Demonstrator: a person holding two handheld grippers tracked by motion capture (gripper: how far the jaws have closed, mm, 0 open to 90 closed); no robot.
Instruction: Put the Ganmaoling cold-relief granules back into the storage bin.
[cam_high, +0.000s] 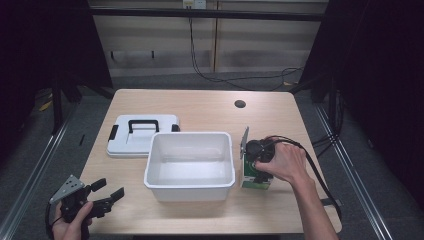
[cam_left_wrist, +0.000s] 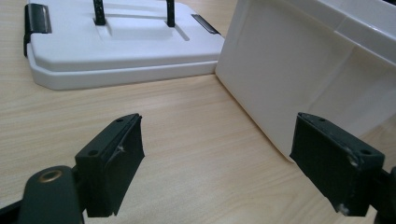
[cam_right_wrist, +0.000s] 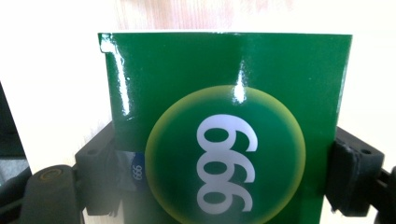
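Observation:
A glossy green box (cam_right_wrist: 224, 84) with a yellow-ringed disc and white digits sits between the jaws of my right gripper (cam_right_wrist: 224, 172), which is shut on its two sides. In the high view the green box (cam_high: 254, 182) stands on the table just right of the white bin (cam_high: 190, 136), with my right gripper (cam_high: 259, 167) and a hand over it. My left gripper (cam_high: 111, 188) is open near the front left corner, holding nothing. Through my left gripper (cam_left_wrist: 217, 158), the bin's outer wall (cam_left_wrist: 289, 70) is close on the right.
A white lid (cam_high: 142, 137) with a black handle and clips lies flat behind and left of the bin; the lid (cam_left_wrist: 121, 51) is ahead of the left jaws. The wooden table (cam_high: 200, 107) has a cable hole (cam_high: 240, 104) at the back. A black cable trails from the right gripper.

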